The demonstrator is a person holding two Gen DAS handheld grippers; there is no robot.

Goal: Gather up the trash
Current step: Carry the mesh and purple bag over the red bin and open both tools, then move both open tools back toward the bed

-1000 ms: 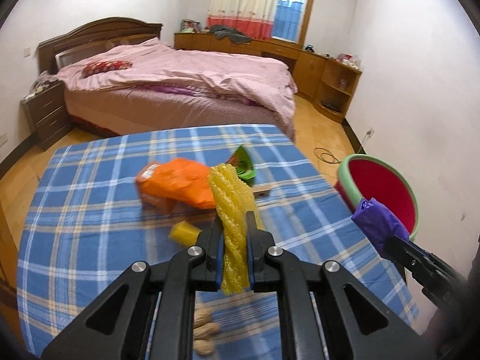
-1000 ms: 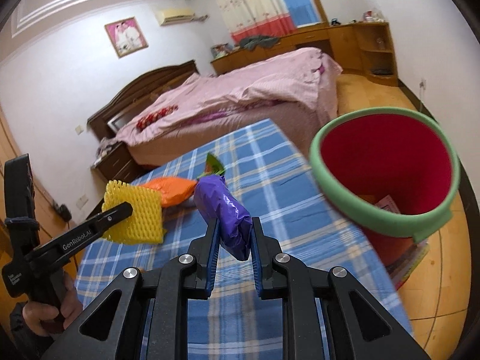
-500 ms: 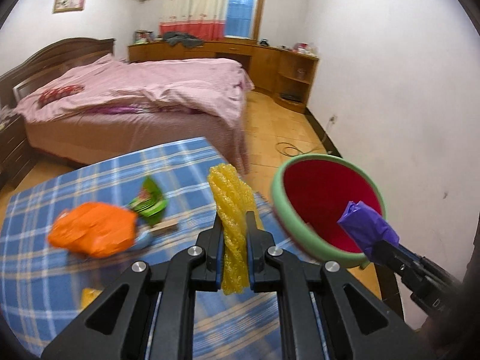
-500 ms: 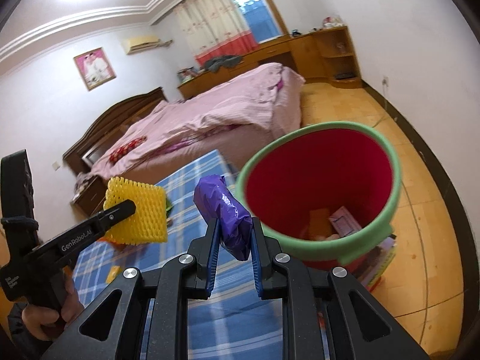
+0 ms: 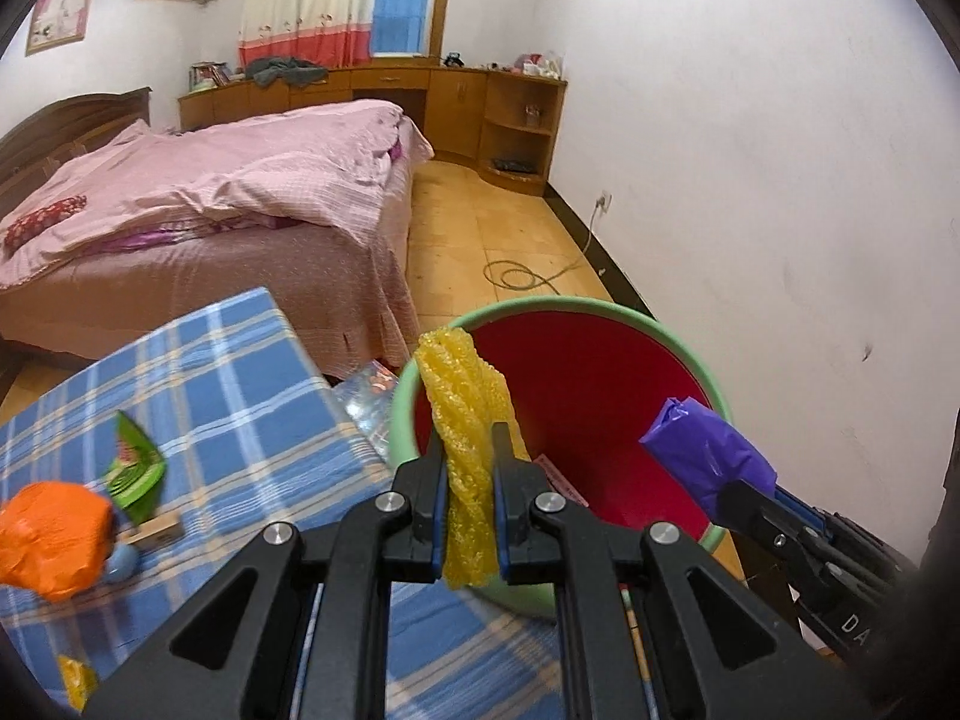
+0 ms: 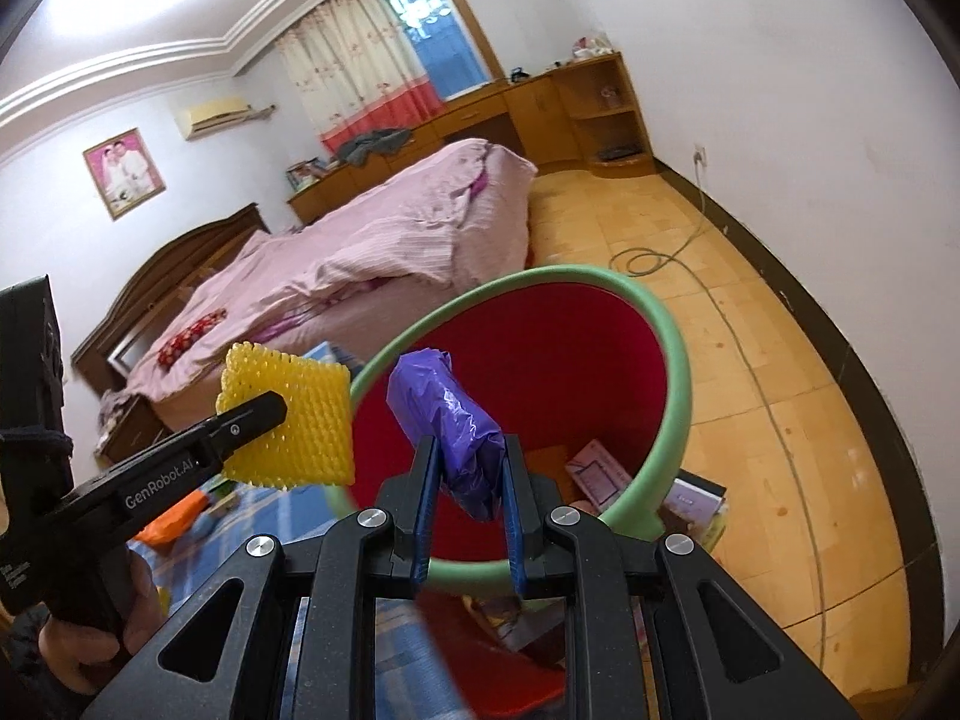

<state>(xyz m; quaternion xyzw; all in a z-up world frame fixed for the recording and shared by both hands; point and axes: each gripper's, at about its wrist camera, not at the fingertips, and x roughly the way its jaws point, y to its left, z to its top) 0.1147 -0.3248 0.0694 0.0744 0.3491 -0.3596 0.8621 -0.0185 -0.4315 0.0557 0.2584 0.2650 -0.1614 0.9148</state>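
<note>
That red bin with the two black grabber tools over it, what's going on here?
A person is clearing rubbish off the checked table with two hand-held grippers. The left gripper is clamped on a yellow foam net, and the right gripper on a crumpled purple bag. Both are held at the red bin, nothing dropped yet. An orange bag and a green wrapper lie on the table.

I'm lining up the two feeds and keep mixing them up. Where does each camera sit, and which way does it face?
Left wrist: on the left claw, looking along its fingers past the yellow foam net into the red bin; right claw at lower right.
Right wrist: on the right claw, facing the bin over the purple bag; left claw and holding hand at left.
Shared: bin, both trash pieces, bed.
</note>
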